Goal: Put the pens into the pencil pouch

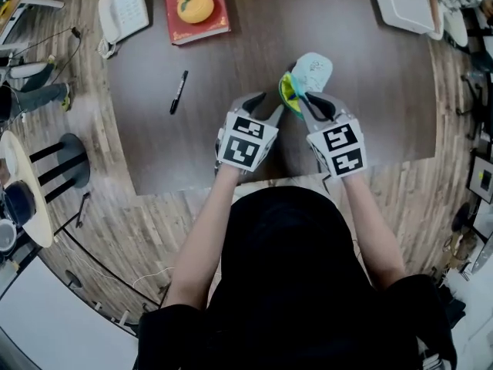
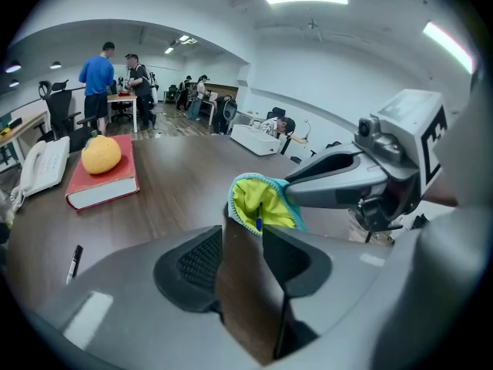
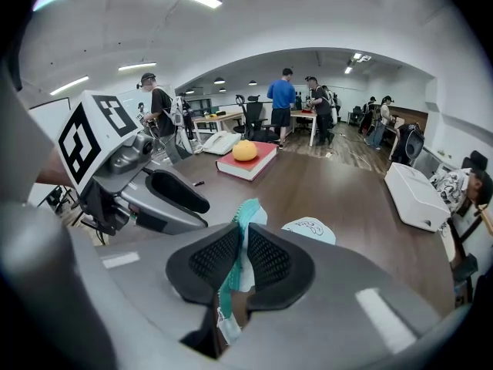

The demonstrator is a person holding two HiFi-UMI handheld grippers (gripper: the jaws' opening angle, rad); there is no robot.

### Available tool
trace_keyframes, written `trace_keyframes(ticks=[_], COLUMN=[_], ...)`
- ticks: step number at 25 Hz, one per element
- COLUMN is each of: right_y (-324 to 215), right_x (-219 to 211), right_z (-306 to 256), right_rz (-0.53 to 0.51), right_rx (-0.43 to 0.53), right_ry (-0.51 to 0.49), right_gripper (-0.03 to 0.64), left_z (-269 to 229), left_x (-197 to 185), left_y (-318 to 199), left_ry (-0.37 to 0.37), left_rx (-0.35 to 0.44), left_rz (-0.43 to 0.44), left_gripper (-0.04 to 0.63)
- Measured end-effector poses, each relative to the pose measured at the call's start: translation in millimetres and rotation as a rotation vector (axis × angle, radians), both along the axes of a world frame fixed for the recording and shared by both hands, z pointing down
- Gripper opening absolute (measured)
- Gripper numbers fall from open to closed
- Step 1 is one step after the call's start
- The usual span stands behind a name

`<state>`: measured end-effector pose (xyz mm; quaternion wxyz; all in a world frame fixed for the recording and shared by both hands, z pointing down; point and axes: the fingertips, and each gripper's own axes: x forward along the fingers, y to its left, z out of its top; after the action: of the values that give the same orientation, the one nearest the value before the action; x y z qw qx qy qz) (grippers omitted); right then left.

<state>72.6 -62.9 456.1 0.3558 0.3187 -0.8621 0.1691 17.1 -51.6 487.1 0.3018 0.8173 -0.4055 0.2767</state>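
The pencil pouch, teal with a yellow-green lining, rests on the dark table. My right gripper is shut on the teal rim of the pouch and holds its mouth up. In the left gripper view the pouch mouth gapes, with a blue pen inside it. My left gripper stands just left of the pouch mouth, open, with nothing between its jaws. A black pen lies on the table further left, apart from both grippers.
A red book with an orange fruit on it lies at the table's far side. A white telephone sits left of the book. A white box is at the far right. People stand at desks in the background.
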Motion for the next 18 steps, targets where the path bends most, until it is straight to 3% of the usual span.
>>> trace_keyframes(ticks=[18], right_y=[-14.4], right_x=[-53.3], right_z=[0.6], right_rz=[-0.11], right_rx=[0.004], right_ry=[0.029], right_gripper=[0.044], left_z=[10.7], left_x=[-111.2], left_y=[24.4], left_ry=[-0.013], left_rx=[-0.006], left_rz=[-0.232], left_gripper=[0.166])
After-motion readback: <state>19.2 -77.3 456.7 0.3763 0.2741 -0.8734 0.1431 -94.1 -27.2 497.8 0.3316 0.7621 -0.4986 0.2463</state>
